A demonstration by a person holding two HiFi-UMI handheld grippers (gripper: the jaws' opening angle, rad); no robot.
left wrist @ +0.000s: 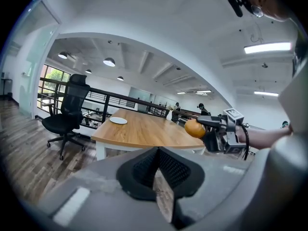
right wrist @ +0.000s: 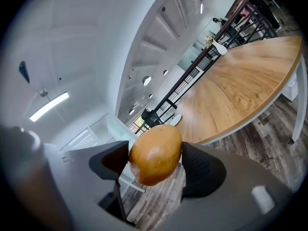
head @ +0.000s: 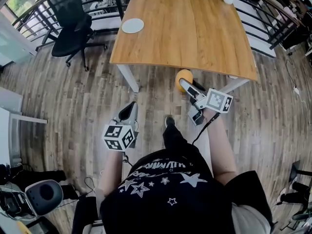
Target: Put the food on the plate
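The food is a smooth, golden-brown, egg-shaped piece, perhaps a bread roll or a potato; which of the two I cannot tell. It sits between the jaws of the right gripper, whose pads press on its two flanks across the widest part. In the head view it hangs in the air above the wooden floor, just short of the desk's near edge and toward that edge's right half. The white plate lies bare close to the desk's left edge, well apart from the food, so most of the carry is not yet done. The left gripper hangs lower and nearer the person, its jaws closed together on nothing. Judging by its size and by how easily it sits in the pads, the food is probably light. Its glossy, rounded skin looks slippery, and a squeeze off the middle could make it squirt out forward or backward. A hold across the fattest part, as now, seems the safest, firm but not crushing in case it is soft bread. Once set on the plate it could roll, so it should be lowered near the plate's middle and released only when resting
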